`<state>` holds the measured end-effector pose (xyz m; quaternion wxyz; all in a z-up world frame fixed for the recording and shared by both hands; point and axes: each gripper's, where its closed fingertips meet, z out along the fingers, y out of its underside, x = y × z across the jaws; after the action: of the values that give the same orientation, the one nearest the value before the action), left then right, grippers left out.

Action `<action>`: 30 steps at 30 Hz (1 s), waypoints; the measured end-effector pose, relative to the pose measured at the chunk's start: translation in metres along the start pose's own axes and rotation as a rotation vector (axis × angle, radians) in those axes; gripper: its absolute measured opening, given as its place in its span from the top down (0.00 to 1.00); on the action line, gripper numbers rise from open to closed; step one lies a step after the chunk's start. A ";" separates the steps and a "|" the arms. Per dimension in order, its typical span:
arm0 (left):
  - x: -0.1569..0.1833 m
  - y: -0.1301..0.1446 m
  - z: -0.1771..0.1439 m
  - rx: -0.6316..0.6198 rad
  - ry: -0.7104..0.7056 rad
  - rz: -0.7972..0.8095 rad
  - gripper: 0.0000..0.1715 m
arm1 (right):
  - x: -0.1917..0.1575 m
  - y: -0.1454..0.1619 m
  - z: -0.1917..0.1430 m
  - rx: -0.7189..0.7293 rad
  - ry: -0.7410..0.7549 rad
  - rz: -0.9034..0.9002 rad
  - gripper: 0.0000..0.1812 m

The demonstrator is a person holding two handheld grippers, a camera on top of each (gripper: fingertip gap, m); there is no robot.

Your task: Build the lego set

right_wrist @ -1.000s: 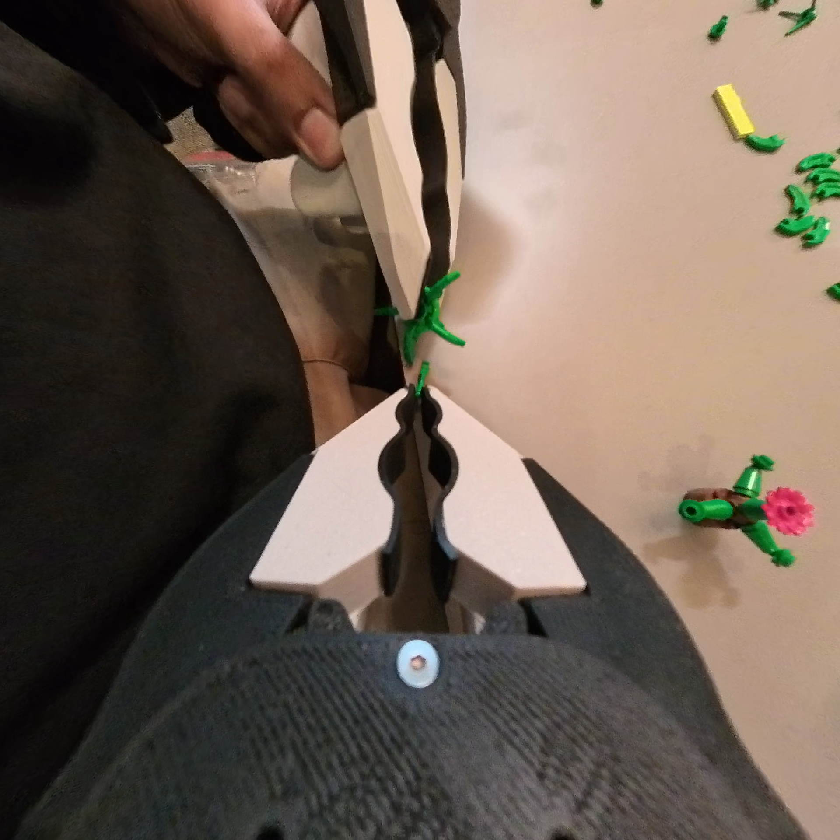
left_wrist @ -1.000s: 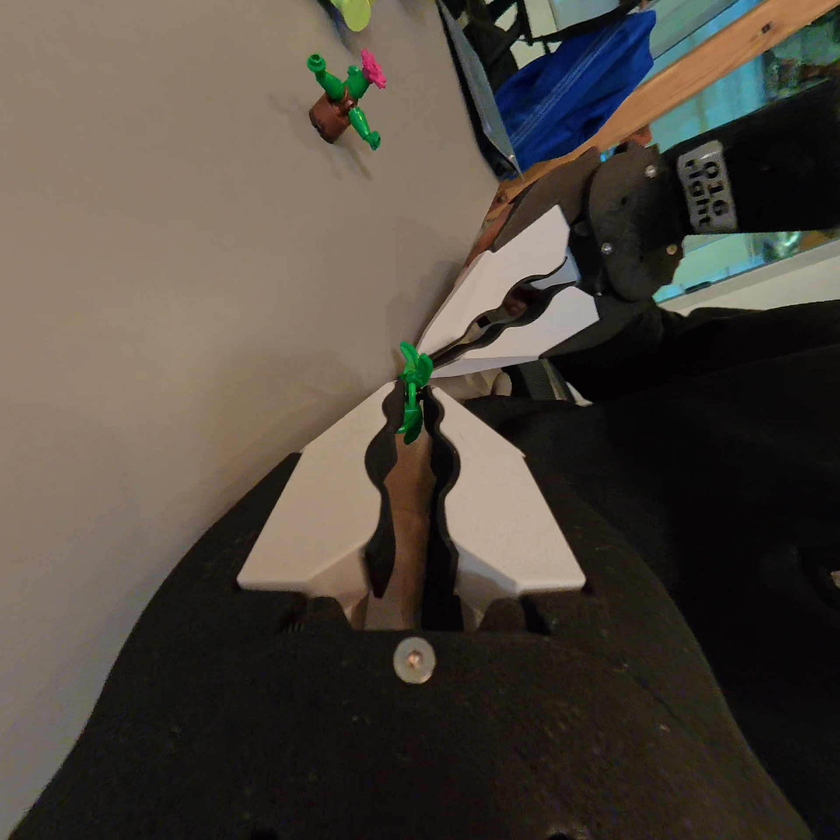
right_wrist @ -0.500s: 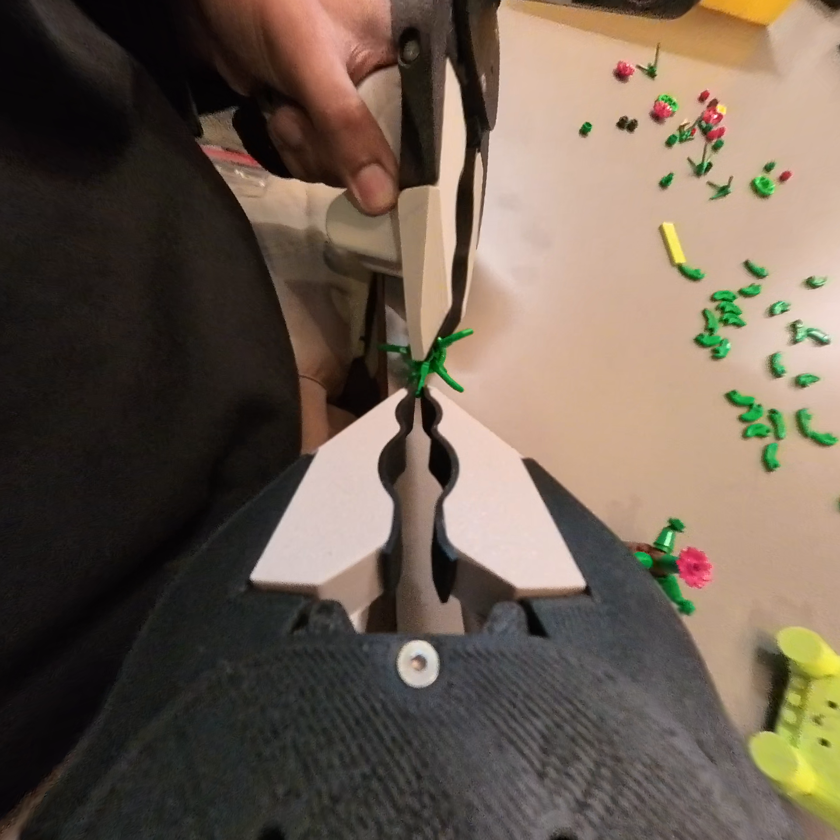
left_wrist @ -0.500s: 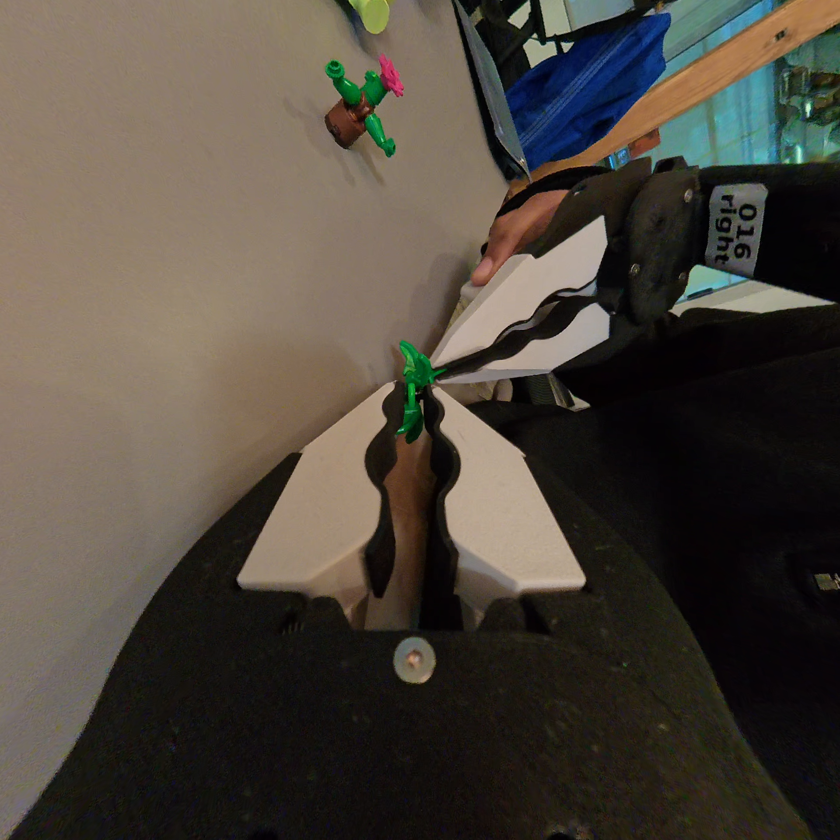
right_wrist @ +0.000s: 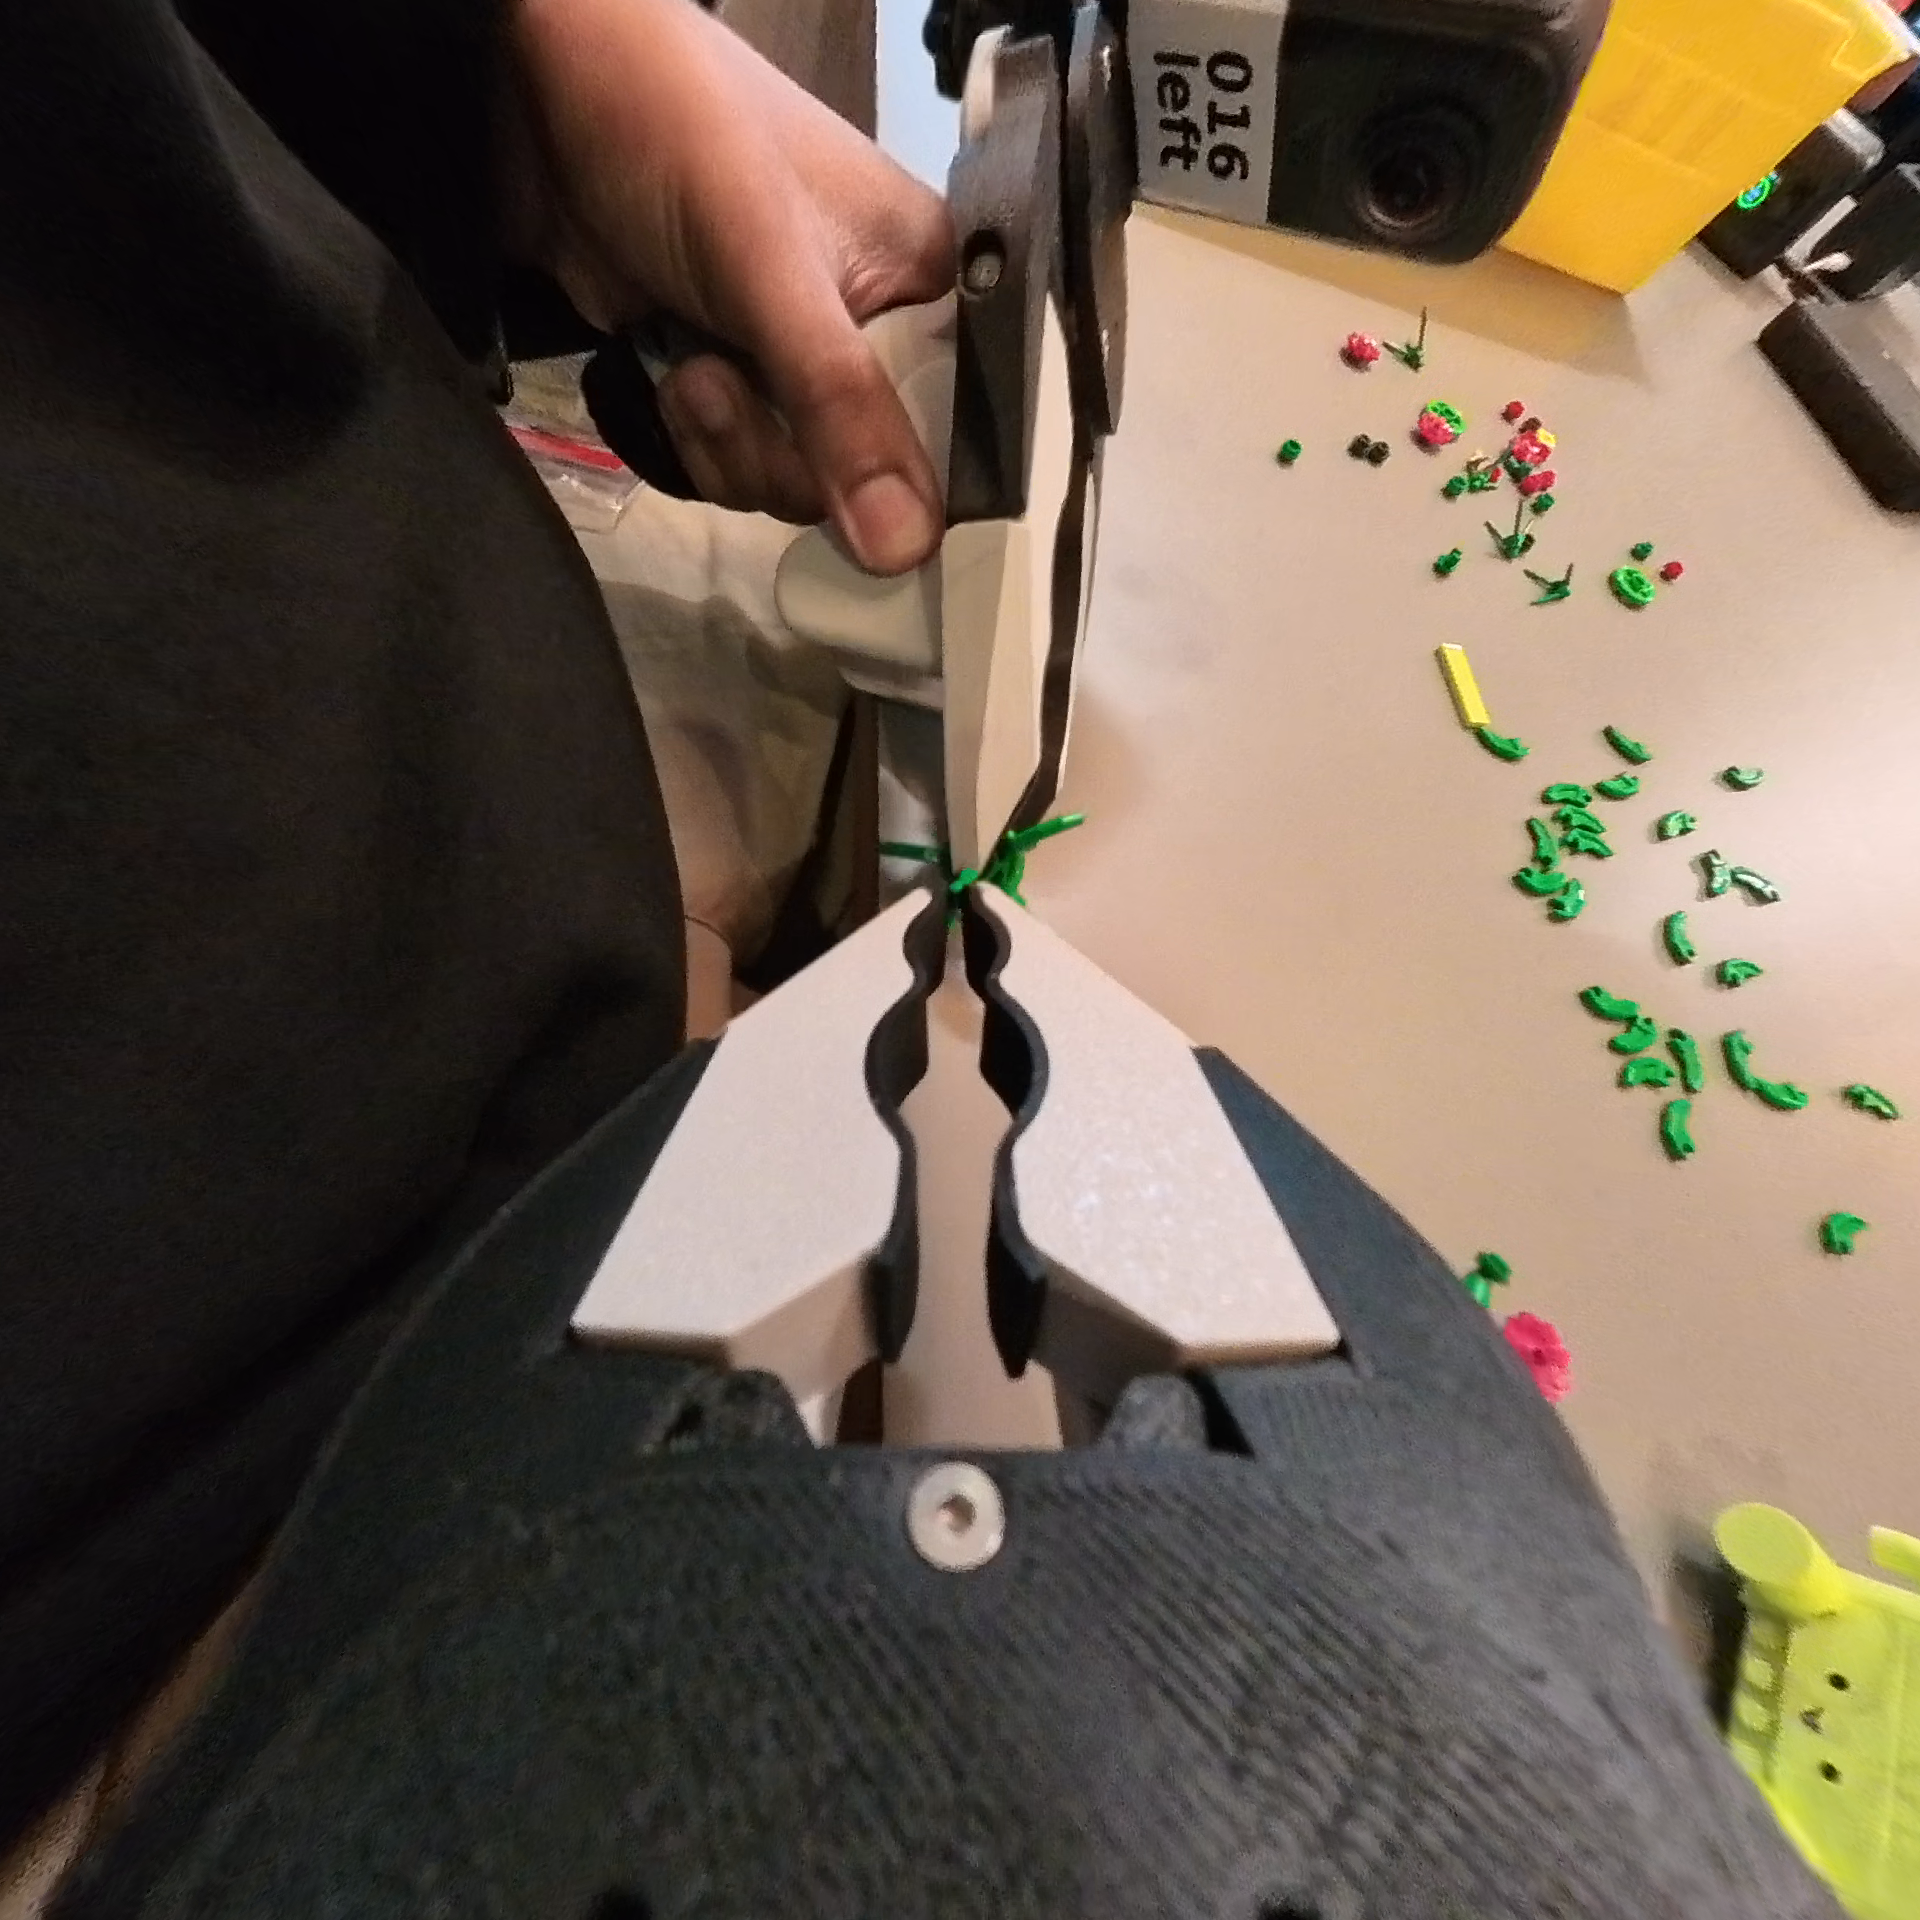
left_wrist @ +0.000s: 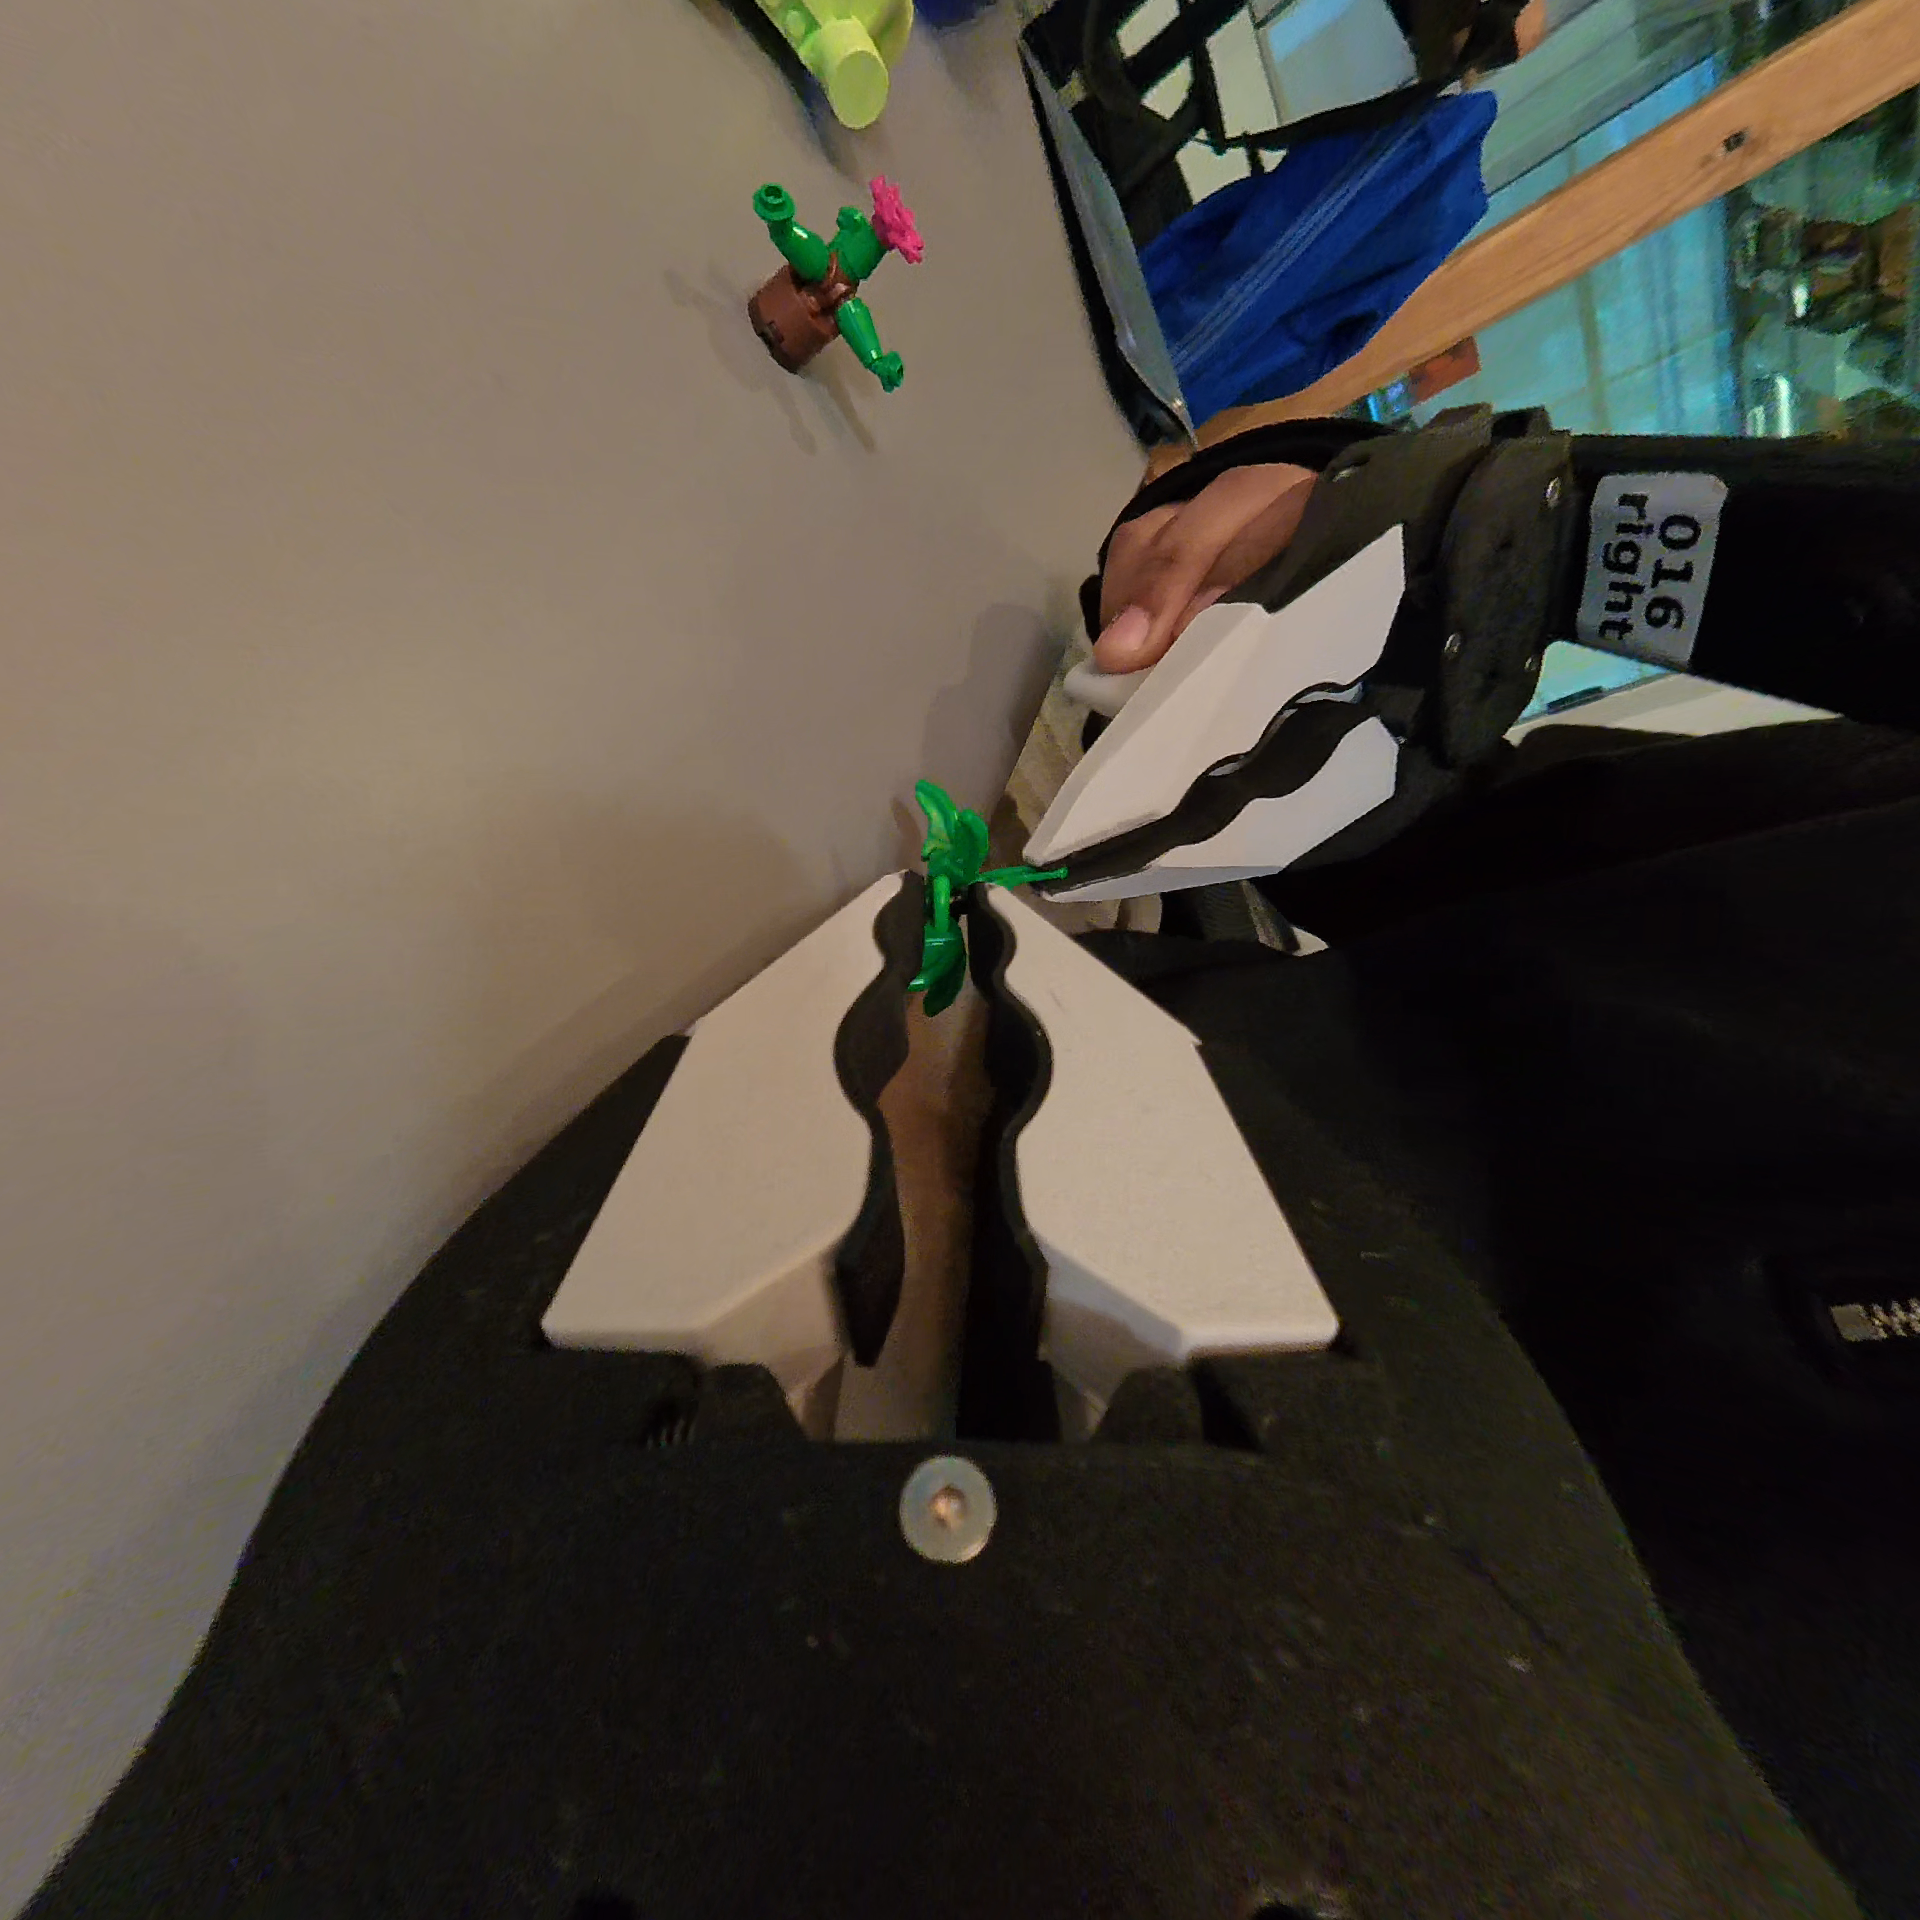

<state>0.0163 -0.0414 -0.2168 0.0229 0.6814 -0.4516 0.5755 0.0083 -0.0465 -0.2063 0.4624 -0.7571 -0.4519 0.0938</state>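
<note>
My left gripper [left_wrist: 943,899] is shut on a green leafy lego plant piece [left_wrist: 948,854], held in the air off the table's near edge. My right gripper [left_wrist: 1055,881] comes in from the right, shut on a thin green stem [left_wrist: 1013,879] whose free end meets the leafy piece. In the right wrist view, my right gripper [right_wrist: 956,912] pinches the stem [right_wrist: 958,891] and the left gripper [right_wrist: 997,862] hangs down from above with the leafy piece [right_wrist: 1029,844]. A small build, a brown pot with green stems and a pink flower [left_wrist: 831,281], lies on the table.
Several loose green pieces [right_wrist: 1642,935], red flower pieces [right_wrist: 1507,447] and a yellow bar [right_wrist: 1463,684] are scattered on the beige table [right_wrist: 1299,623]. A lime-green part [right_wrist: 1818,1662] lies near right, a yellow box [right_wrist: 1704,125] and black items [right_wrist: 1849,395] at the back. The tips of both grippers are at nearly the same place. The yellow bar [right_wrist: 1463,684] is about equally far from each gripper, around 20 cm.
A second ago the stem's tip stood just short of the leafy piece; now the two touch. The right gripper has tilted and both views have swung to show more of the table.
</note>
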 end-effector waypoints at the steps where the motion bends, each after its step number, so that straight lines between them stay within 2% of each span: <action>1: -0.001 0.000 0.000 -0.001 -0.008 0.004 0.97 | 0.000 0.000 0.001 0.001 -0.005 0.012 0.99; 7: 0.001 0.000 0.000 0.008 0.005 0.005 0.97 | 0.000 0.009 0.000 -0.027 0.000 0.053 1.00; 12: 0.001 -0.003 -0.002 0.029 0.014 0.004 0.97 | 0.001 0.031 -0.003 -0.080 0.002 0.168 1.00; 16: 0.003 -0.001 0.001 0.013 0.011 0.016 0.97 | 0.007 0.036 -0.004 -0.093 0.026 0.209 0.99; 23: 0.007 -0.005 0.002 0.026 0.034 0.011 0.97 | 0.004 0.040 -0.002 -0.119 -0.028 0.287 0.99; 30: -0.002 -0.014 0.000 0.053 0.011 0.000 0.97 | 0.004 0.038 0.001 -0.120 -0.034 0.295 0.99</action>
<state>0.0256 -0.0325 -0.2114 0.0072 0.6786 -0.4363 0.5908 0.0329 -0.0490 -0.2355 0.3898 -0.8399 -0.3484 0.1462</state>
